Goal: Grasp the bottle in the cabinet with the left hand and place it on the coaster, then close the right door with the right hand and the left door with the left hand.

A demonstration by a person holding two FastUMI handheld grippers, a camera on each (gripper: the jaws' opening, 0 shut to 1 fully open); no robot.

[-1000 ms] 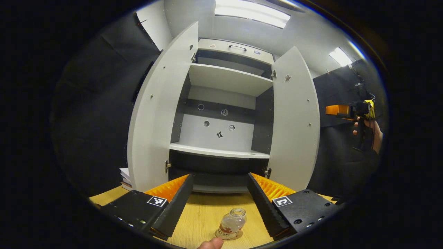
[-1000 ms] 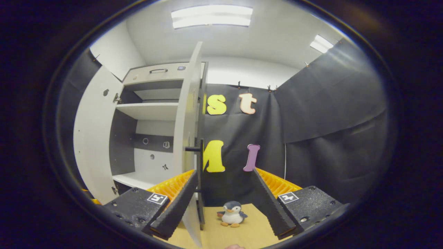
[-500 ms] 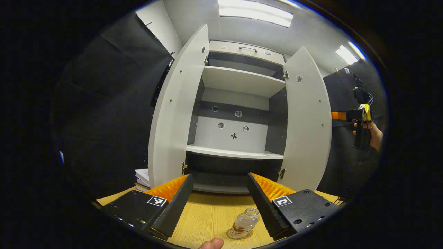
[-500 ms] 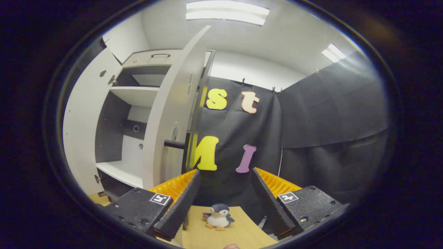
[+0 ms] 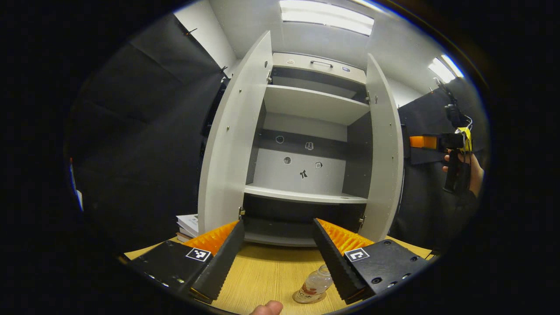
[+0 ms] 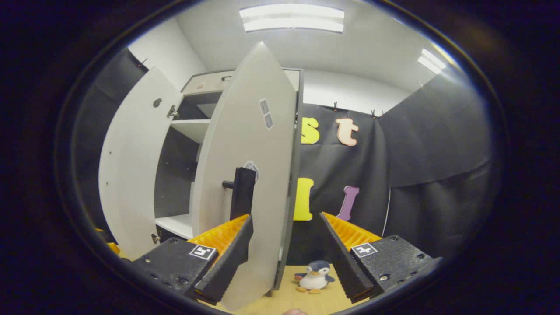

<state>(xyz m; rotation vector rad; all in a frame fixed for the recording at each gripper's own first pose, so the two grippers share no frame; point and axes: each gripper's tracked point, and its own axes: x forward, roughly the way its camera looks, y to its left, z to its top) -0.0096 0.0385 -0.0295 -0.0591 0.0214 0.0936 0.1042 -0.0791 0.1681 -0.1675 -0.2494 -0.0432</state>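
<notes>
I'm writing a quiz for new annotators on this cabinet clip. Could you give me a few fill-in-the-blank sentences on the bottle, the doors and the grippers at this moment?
1. The bottle stands on the wooden ____, not in the cabinet.
2. The right door is partly swung in, and the left door stands ____.
3. The left gripper holds nothing; its fingers are ____.
4. A toy ____ sits on the tabletop between the right gripper fingers in the right gripper view.

Missing words: table; open; open; penguin
</notes>
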